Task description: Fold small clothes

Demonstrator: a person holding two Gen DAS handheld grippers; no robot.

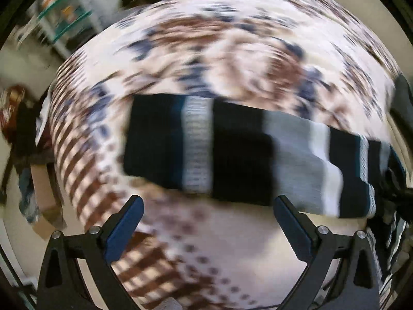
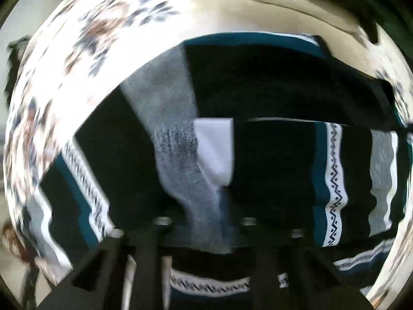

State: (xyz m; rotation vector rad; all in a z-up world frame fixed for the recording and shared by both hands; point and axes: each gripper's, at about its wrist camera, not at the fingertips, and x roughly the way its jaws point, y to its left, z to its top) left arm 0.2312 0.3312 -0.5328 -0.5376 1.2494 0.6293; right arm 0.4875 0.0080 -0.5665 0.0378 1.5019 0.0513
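Observation:
A folded striped garment (image 1: 240, 155) in black, teal, grey and white lies across the flower-patterned tablecloth (image 1: 206, 51). My left gripper (image 1: 208, 199) hangs above its near edge, jaws wide open with nothing between them. The right wrist view is blurred and filled with the same garment (image 2: 271, 82), folded over itself in layers. Grey and white fabric narrows to a bunch right at my right gripper (image 2: 222, 232), which looks shut on that fold. Cloth and blur hide its fingertips.
The table's left edge drops to a beige floor with a shelf unit (image 1: 64, 18), dark bundles (image 1: 20, 118) and a cardboard box (image 1: 46, 222). Beyond the garment, bare patterned cloth (image 2: 77, 64) shows, with floor (image 2: 258, 7) past the table's far edge.

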